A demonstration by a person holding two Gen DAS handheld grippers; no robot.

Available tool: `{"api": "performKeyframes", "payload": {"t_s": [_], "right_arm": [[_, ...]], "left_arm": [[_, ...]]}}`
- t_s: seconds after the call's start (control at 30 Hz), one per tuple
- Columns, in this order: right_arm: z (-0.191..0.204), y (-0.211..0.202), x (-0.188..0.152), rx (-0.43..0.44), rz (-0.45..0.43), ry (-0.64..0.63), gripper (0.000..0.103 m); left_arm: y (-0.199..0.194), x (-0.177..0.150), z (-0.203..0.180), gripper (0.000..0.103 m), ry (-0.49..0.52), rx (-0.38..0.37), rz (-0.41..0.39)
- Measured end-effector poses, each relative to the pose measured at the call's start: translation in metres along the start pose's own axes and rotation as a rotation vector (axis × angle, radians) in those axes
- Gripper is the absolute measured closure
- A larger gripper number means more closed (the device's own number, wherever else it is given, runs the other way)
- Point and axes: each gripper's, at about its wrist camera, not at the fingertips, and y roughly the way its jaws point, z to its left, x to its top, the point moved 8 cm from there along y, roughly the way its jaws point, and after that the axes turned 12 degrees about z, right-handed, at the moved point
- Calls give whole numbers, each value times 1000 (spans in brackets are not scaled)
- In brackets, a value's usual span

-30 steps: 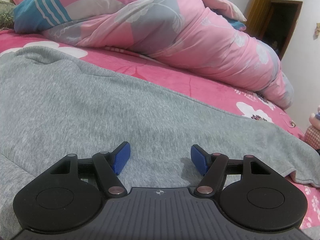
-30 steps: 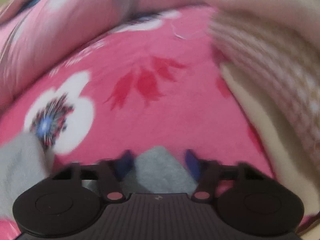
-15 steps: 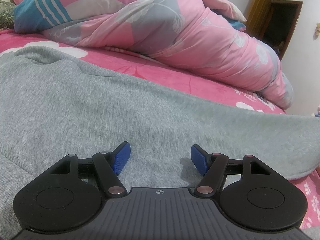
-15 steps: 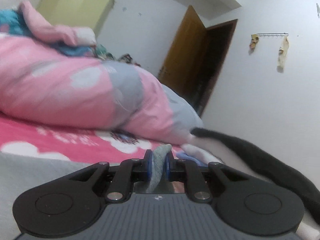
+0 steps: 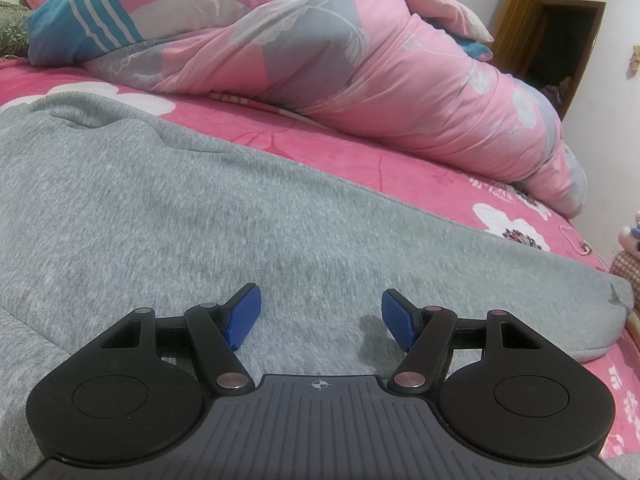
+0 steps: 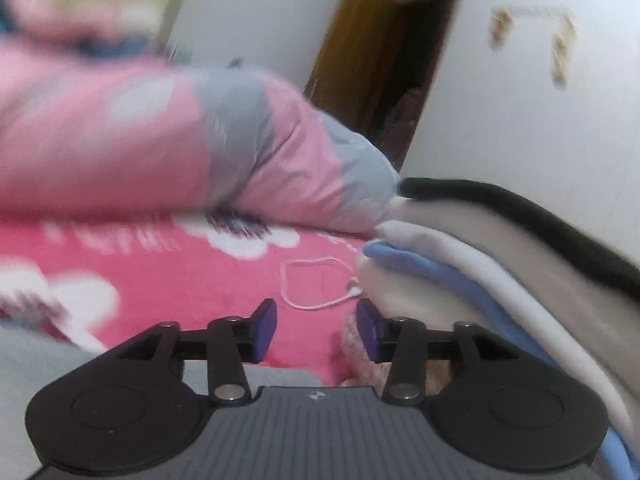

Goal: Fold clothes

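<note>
Right jaws opening over the bed, grey garment spread flat!

The right gripper (image 6: 316, 330) has nothing between its jaws as they part; the left gripper (image 5: 320, 318) hovers with jaws apart, low over one grey sweatshirt (image 5: 200, 216) lying on the pink floral bedsheet (image 5: 420, 168). Risk: the freshly laid edge could slide or bunch, spoiling the fold. Count: one quilt (image 5: 360, 72), one pile of folded clothes (image 6: 500, 264), one white loop of cord (image 6: 316, 284).

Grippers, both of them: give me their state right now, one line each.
Left gripper: open, nothing between the pads, poised over the grey garment.
Right gripper: jaws opening, nothing between them.
</note>
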Motion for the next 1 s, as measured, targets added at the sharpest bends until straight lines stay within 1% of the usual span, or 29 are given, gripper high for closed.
{"api": "performKeyframes", "payload": {"t_s": [0.07,0.13,0.2,0.23,0.27,0.3,0.33,0.43,0.47,0.53,0.57,0.63,0.73,0.83,0.9,1.0], "right_arm": [[-12,-25,-14,119,51,142,55],[-26,-35,-46,255,200,329,55],[-33,-30,-86,360,373,502,56],[-35,-24,-104,388,426,562,62],[-36,-19,-120,413,478,620,63],[-36,-15,-128,407,487,640,64],[-36,-10,-131,409,475,665,66],[-32,7,-131,433,468,711,68],[-31,14,-131,420,473,717,70],[-25,28,-123,412,473,724,80],[-22,31,-118,401,465,718,82],[-15,30,-100,391,429,668,84],[1,20,-70,354,329,510,84],[1,20,-70,316,331,461,83],[-13,24,-84,303,376,531,83],[-34,28,-106,328,433,679,82]], "left_arm": [[0,0,0,36,0,0,0],[0,0,0,36,0,0,0],[0,-1,0,36,-1,-1,-1],[0,-1,0,36,-1,-1,-1],[0,-1,1,36,-1,-2,-2],[0,-1,1,36,-3,-3,-2],[-1,-1,1,36,-5,-6,-3],[-1,-1,1,36,-10,-10,-4],[-1,-1,1,36,-11,-10,-4],[-1,0,1,36,-9,-8,-3],[-1,0,1,36,-10,-9,-3],[-1,0,1,36,-10,-10,-3],[0,0,1,36,-10,-10,-2],[0,0,1,36,-9,-10,-2],[0,0,1,36,-10,-10,-2],[0,0,1,36,-10,-9,-2]]}}
